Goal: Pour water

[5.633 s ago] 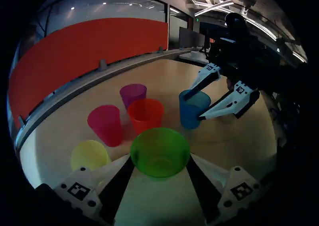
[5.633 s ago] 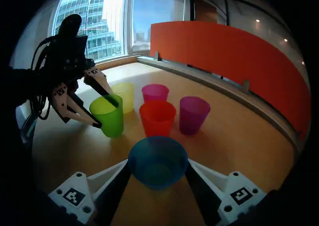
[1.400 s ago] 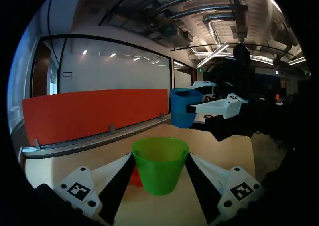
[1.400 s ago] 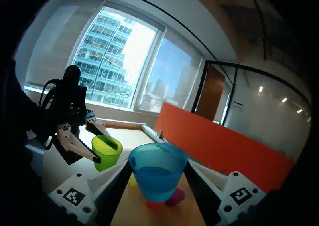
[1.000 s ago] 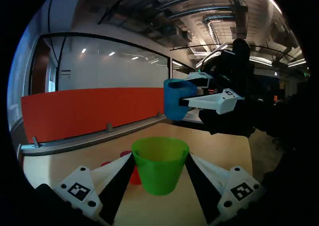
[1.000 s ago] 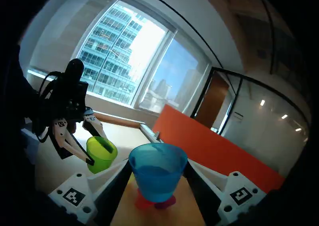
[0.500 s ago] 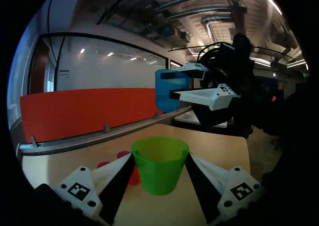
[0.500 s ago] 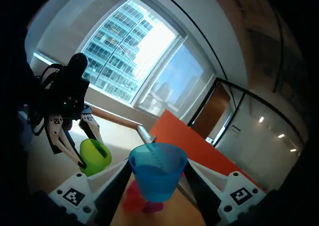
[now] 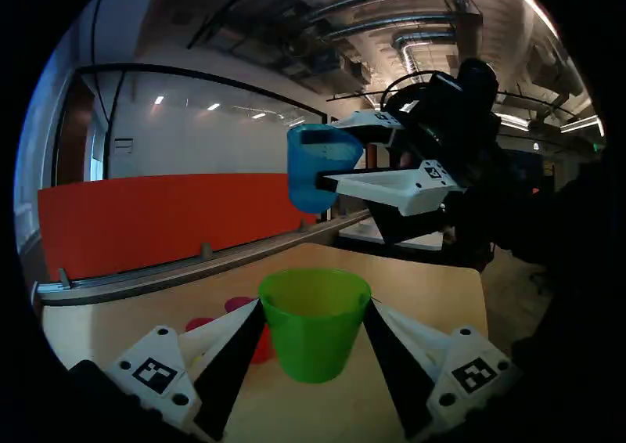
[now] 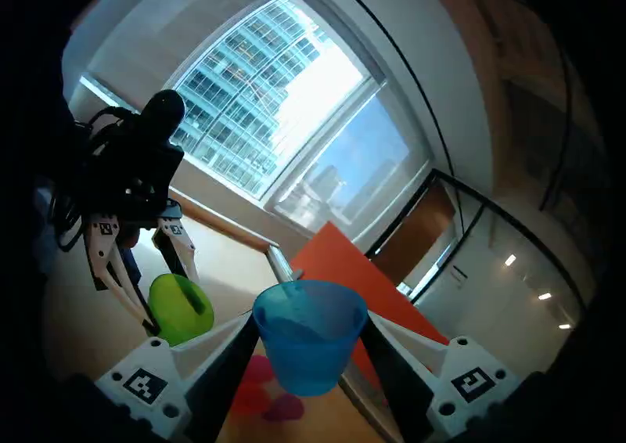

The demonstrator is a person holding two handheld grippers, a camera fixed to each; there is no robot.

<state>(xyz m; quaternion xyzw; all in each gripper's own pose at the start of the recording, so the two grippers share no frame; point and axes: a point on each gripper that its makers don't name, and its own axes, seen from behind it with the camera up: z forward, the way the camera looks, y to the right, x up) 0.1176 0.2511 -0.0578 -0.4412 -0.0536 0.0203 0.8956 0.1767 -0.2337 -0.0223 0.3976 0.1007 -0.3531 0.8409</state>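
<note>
Nearest in the left gripper view, the left gripper pinches the green cup between both fingers, upright and held clear of the table. Above and beyond it, the right gripper has a finger pressed to each side of the blue cup. That cup hangs higher than the green rim and leans a little. In the right gripper view what looks like water sits in the blue cup, its surface slanted.

The likeliest trouble, I'd judge, is aim. From here I cannot tell whether the blue lip is over the green mouth or short of it. If the tilt deepens too early, the water lands on the table and on the cups standing below. Both cups are thin and tapered, and each is held by two narrow fingers. A hard squeeze could buckle a wall, and a light one could let the cup swivel or slide as the weight shifts. The green cup is in mid-air too, so a sudden stream could knock it off level.

Counting outward:
- Two grippers.
- Two held cups, one green and one blue.
- Three loose cups on the table behind the green one: a red cup, a pink rim and a purple rim. Others may be hidden.
- One orange partition along the far edge.
</note>
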